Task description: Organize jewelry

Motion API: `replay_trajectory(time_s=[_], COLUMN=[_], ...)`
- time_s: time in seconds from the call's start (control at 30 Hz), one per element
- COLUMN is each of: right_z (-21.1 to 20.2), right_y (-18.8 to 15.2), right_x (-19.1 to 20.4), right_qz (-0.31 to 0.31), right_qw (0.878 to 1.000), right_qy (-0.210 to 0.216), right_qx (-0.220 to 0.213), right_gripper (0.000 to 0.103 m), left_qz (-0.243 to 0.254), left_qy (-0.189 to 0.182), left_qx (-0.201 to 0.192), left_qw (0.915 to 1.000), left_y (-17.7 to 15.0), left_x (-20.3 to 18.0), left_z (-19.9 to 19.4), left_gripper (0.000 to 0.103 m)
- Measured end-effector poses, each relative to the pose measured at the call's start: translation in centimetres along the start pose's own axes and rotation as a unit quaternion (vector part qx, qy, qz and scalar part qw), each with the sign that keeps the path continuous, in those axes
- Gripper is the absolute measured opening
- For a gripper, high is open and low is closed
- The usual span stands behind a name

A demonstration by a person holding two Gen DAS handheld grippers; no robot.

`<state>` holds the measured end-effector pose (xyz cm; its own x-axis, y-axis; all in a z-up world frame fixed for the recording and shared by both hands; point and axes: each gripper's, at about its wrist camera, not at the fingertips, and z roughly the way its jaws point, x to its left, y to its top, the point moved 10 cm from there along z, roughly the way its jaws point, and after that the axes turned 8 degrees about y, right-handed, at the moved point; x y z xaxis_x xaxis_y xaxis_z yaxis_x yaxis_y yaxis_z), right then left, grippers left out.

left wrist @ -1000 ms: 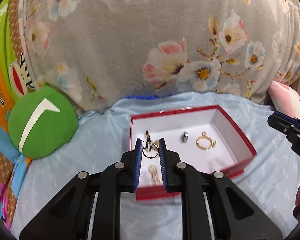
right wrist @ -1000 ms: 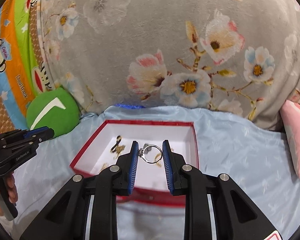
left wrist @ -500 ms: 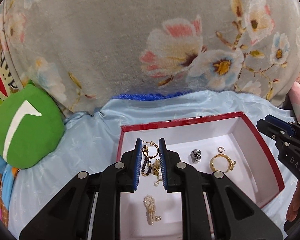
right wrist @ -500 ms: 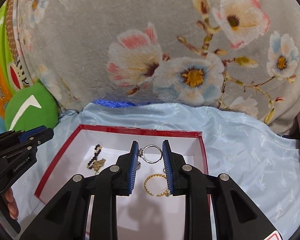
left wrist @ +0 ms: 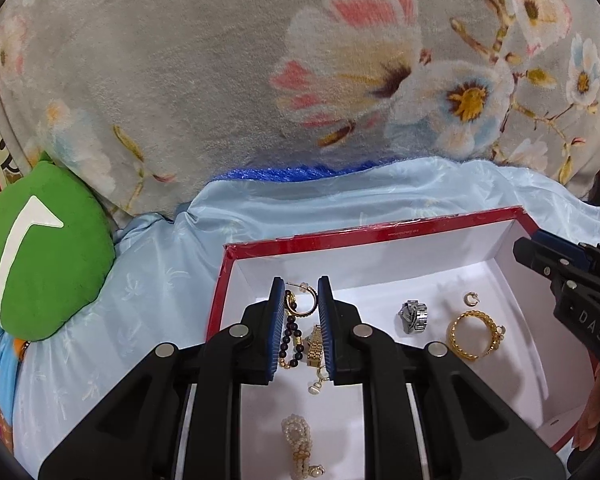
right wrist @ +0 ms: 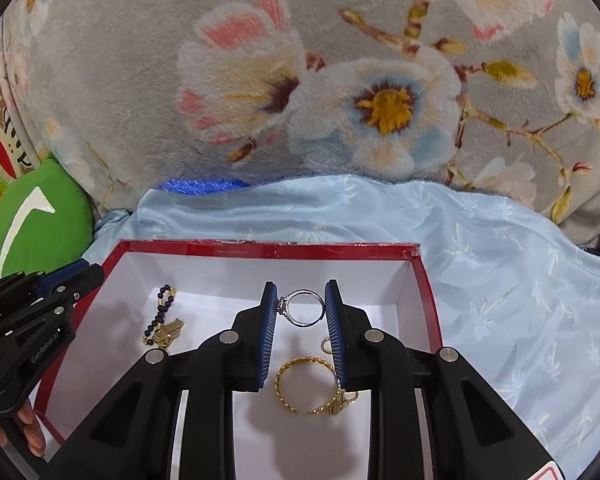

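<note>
A red box with a white inside point(left wrist: 380, 235) point(right wrist: 260, 249) lies on a light blue cloth. My left gripper point(left wrist: 299, 300) is shut on a gold hoop earring point(left wrist: 305, 303) and holds it over the box's left part. My right gripper point(right wrist: 302, 304) is shut on a silver ring point(right wrist: 306, 308) over the box's right part. In the box lie a dark bead chain with a gold charm point(left wrist: 292, 340) point(right wrist: 162, 322), a pearl piece point(left wrist: 300, 440), a silver ring point(left wrist: 413, 316), a gold bracelet point(left wrist: 474, 334) point(right wrist: 312, 384) and a small gold earring point(left wrist: 471, 299).
A grey floral blanket point(left wrist: 300, 80) rises behind the box. A green round cushion point(left wrist: 40, 252) sits at the left. Blue cloth point(right wrist: 520, 280) spreads to the right of the box. Each gripper shows in the other's view, the right point(left wrist: 572, 292) and the left point(right wrist: 28, 320).
Both grippers have moved forward and down over the box, each still holding its piece. The box fills more of both views.
</note>
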<state>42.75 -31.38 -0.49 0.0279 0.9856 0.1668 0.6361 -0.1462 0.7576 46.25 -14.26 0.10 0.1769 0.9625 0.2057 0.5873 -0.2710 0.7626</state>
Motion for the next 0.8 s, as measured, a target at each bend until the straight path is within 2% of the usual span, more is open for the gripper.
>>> replay_trajectory(time_s=[0.2, 0.27, 0.33, 0.37, 0.43, 0.5, 0.63, 0.8], right_z=[0.1, 0.1, 0.1, 0.0, -0.2, -0.3, -0.4, -0.4], right_y=[0.1, 0.1, 0.1, 0.1, 0.2, 0.2, 0.3, 0.3], right_x=[0.5, 0.5, 0.3, 0.2, 0.2, 0.2, 0.1, 0.0], right_qz=[-0.027, -0.033, -0.03, -0.028, -0.026, -0.029, -0.027, -0.024], right_qw=[0.999, 0.999, 0.999, 0.999, 0.999, 0.999, 0.999, 0.999], right_qy=[-0.018, -0.024, -0.026, -0.026, -0.028, -0.029, -0.034, -0.034], right_qx=[-0.003, -0.004, -0.002, -0.004, -0.01, -0.013, -0.017, -0.018], right_gripper=[0.024, 0.024, 0.027, 0.029, 0.037, 0.039, 0.04, 0.04], left_qz=[-0.004, -0.012, -0.007, -0.006, -0.004, 0.001, 0.009, 0.008], left_qy=[0.003, 0.003, 0.011, 0.013, 0.021, 0.03, 0.042, 0.04], left_qx=[0.011, 0.003, 0.003, -0.001, -0.012, -0.02, -0.026, -0.02], left_qw=[0.9999, 0.9999, 0.9999, 0.9999, 0.9997, 0.9994, 0.9987, 0.999], left_y=[-0.6, -0.4, -0.5, -0.5, -0.3, -0.1, -0.1, -0.2], left_x=[-0.2, 0.1, 0.2, 0.2, 0.2, 0.2, 0.1, 0.1], left_z=[1.4, 1.3, 1.3, 1.1, 0.8, 0.6, 0.5, 0.7], left_gripper=[0.017, 0.019, 0.031, 0.034, 0.046, 0.05, 0.05, 0.05])
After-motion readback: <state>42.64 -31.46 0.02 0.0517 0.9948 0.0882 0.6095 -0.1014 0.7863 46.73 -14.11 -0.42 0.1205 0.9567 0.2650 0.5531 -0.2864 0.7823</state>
